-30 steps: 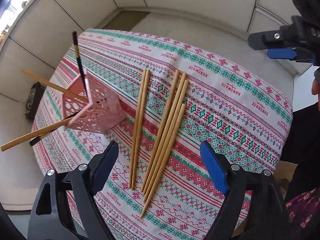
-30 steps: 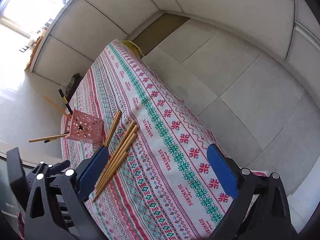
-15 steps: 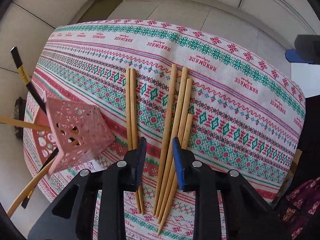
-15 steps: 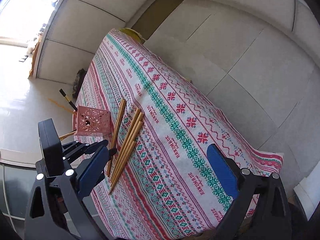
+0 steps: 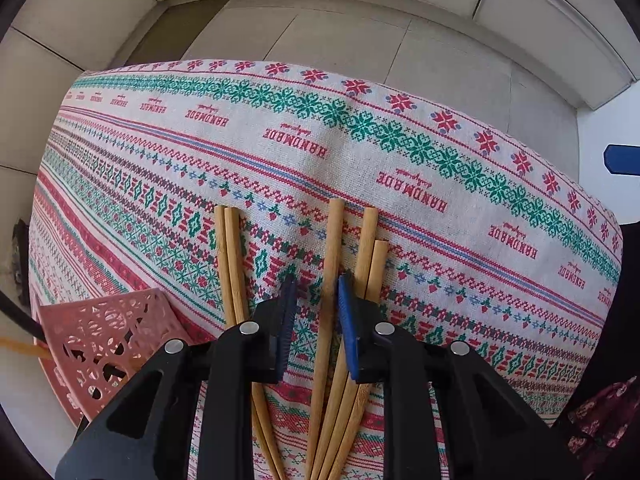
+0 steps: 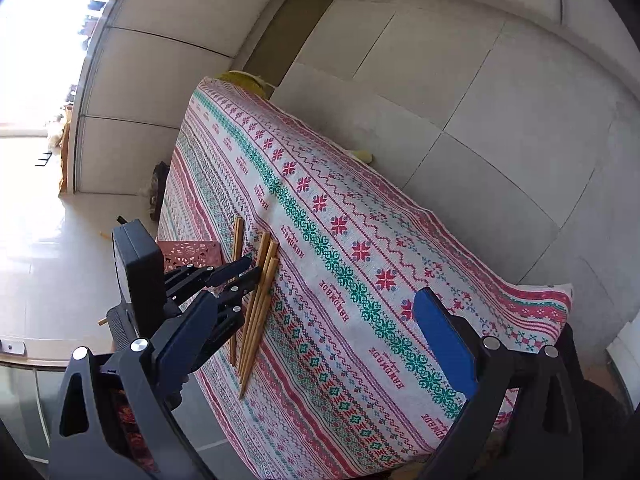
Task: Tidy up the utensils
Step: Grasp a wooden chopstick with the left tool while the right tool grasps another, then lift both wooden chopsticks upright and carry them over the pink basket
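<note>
Left gripper (image 5: 316,294) low over cloth; one chopstick (image 5: 331,248) between jaws

Five long tan bamboo chopsticks (image 5: 330,312) lying flat: a pair left, three right. Pink perforated square plastic holder (image 5: 100,344) sits near-left.

chopsticks on cloth (image 5: 331,280): about 5–6 | pink holder (image 5: 108,344): 1 | tablecloth (image 5: 400,168): 1
</note>
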